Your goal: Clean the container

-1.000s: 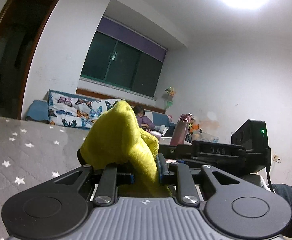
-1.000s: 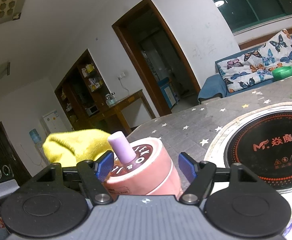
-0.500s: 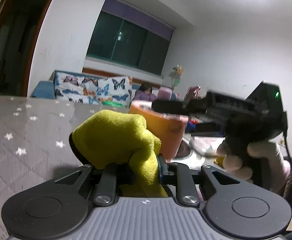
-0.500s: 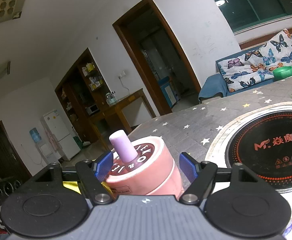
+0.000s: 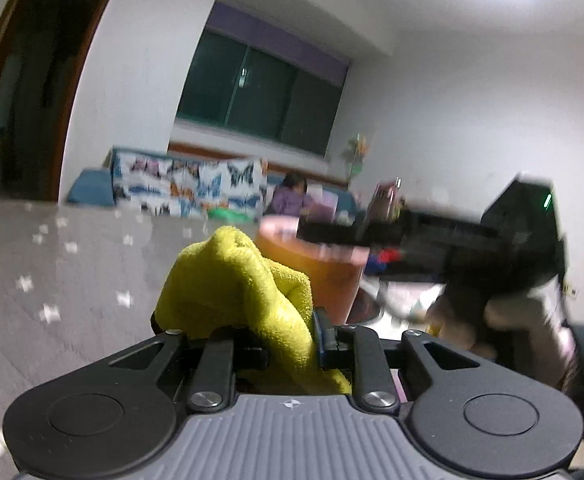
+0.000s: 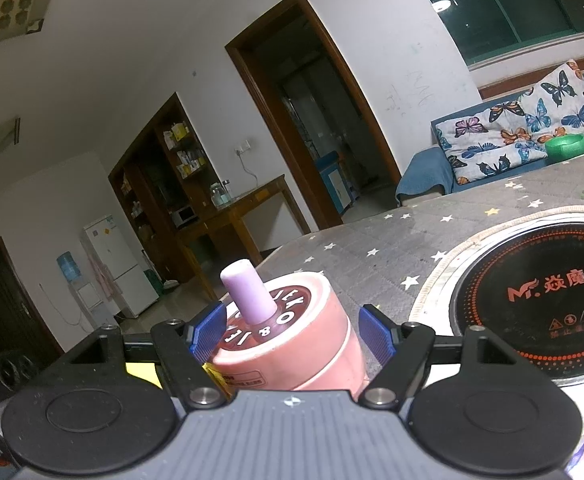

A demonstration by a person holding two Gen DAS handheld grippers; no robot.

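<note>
The pink cup [image 6: 287,344] sits between the blue pads [image 6: 376,334] of the right gripper [image 6: 292,332]. The two pads are spread wide and press on its sides, so the gripper has hold of it. The cup tilts, and its dark red lid has white letters and a purple knob [image 6: 247,294] sticking up. In the left view the same cup [image 5: 316,268] looks orange and blurry, just behind the yellow cloth [image 5: 243,296]. The left gripper [image 5: 279,340] is pinched tight on the cloth, which bunches up above its fingers. A hand [image 5: 520,320] in a pale glove grips the handle of the right gripper [image 5: 432,236] on the far side of the cup. Under both lies a grey table [image 6: 372,256] with little white stars. A round black cooker [image 6: 540,296] with red marks sits in the table, to the right of the cup. Far back are a sofa [image 6: 424,168] with butterfly pillows [image 6: 520,136], a green bowl [image 6: 566,146] and a dark window [image 5: 267,92].
</note>
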